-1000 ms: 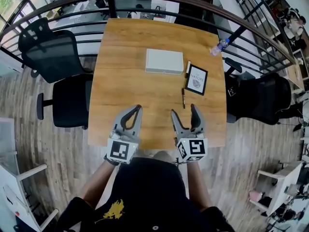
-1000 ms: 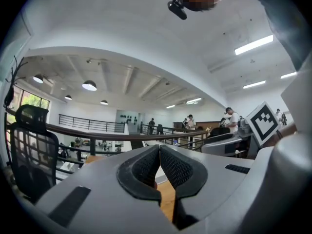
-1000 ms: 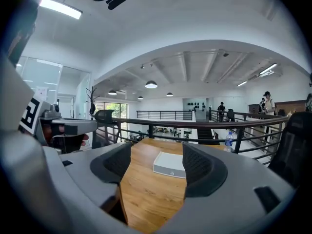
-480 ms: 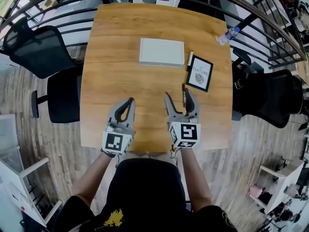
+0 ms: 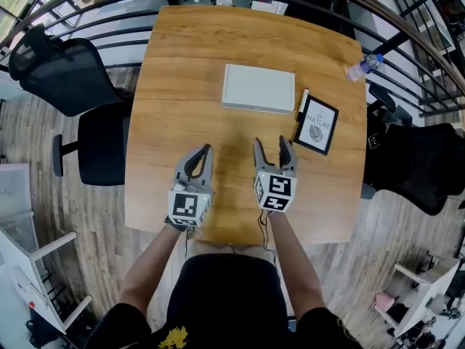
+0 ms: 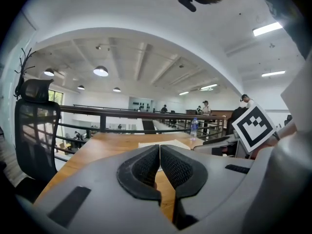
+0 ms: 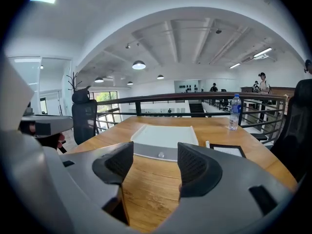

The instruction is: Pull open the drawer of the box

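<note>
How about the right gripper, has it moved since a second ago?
Yes: the right gripper went forward, nearer the box; its empty jaws have just been closing.

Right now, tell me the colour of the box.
The box is white, clearest in the right gripper view.

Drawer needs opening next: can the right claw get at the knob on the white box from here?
Probably yes. The right claw, open and empty though its jaws have just been closing slightly, faces the knob on the box across bare table; nothing stands between.

Framed print (image 5: pixel 317 125), water bottle (image 5: pixel 362 67) on wooden table (image 5: pixel 182 107); black chair (image 5: pixel 62 75) beside.
</note>
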Demonstrator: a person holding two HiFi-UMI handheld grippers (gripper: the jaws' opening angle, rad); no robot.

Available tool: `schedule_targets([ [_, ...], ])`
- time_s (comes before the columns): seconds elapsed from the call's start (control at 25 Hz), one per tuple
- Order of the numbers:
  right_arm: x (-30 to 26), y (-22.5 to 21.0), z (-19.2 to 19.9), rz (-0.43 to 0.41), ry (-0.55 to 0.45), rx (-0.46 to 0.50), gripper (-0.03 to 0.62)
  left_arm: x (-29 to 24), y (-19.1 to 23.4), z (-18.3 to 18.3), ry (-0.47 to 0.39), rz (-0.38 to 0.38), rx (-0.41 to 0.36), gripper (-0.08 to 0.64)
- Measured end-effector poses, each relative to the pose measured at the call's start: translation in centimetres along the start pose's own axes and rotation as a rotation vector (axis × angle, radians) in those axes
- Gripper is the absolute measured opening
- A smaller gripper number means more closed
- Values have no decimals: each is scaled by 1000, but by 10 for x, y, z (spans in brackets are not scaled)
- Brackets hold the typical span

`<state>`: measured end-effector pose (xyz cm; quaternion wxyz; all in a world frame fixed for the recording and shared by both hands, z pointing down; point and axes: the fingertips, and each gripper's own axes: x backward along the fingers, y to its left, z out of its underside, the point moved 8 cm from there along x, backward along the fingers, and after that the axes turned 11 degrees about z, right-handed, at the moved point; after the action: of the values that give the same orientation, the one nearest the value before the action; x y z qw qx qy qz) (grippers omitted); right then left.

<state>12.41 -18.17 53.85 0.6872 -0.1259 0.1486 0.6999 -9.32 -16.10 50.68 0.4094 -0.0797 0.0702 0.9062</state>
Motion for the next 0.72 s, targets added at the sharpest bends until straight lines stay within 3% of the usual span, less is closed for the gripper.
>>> schedule_targets([
  [0.28,-68,4,20,50,66,19,262,-18,28,15,27,-54,24,18],
  [0.72,-133,13,57,60,189,10,233,-42,36,22,50,-49,24,18],
])
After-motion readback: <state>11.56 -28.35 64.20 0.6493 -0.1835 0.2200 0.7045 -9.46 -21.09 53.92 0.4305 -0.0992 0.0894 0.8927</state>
